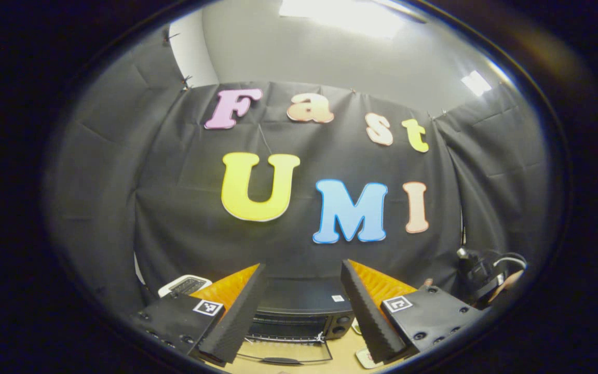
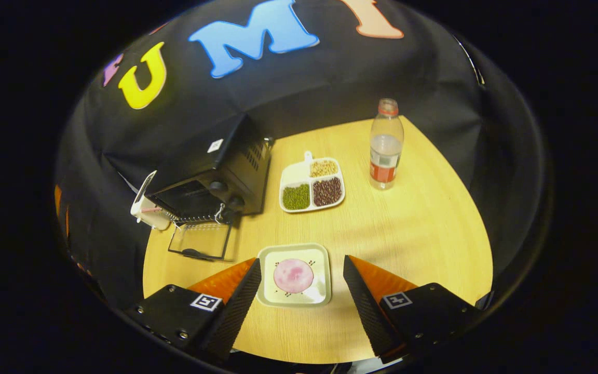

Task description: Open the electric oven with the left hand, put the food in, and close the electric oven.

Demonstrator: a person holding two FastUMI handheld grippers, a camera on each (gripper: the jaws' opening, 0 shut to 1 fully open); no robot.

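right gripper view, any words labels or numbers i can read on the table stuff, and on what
No text here is legible.
Bottle label: printed band, too small to read.
White sticker on top of the oven: too small to read.

A clear plastic bottle [image 2: 386, 144] with a red cap and a red label stood upright on the wooden surface [image 2: 423, 234], partly filled with water. Near it, apart from it, lay a white divided tray [image 2: 311, 184] with three compartments: pale grains in the far one, green beans and dark reddish beans in the two nearer ones. A small white device [image 2: 146, 206] sat at the surface's edge.
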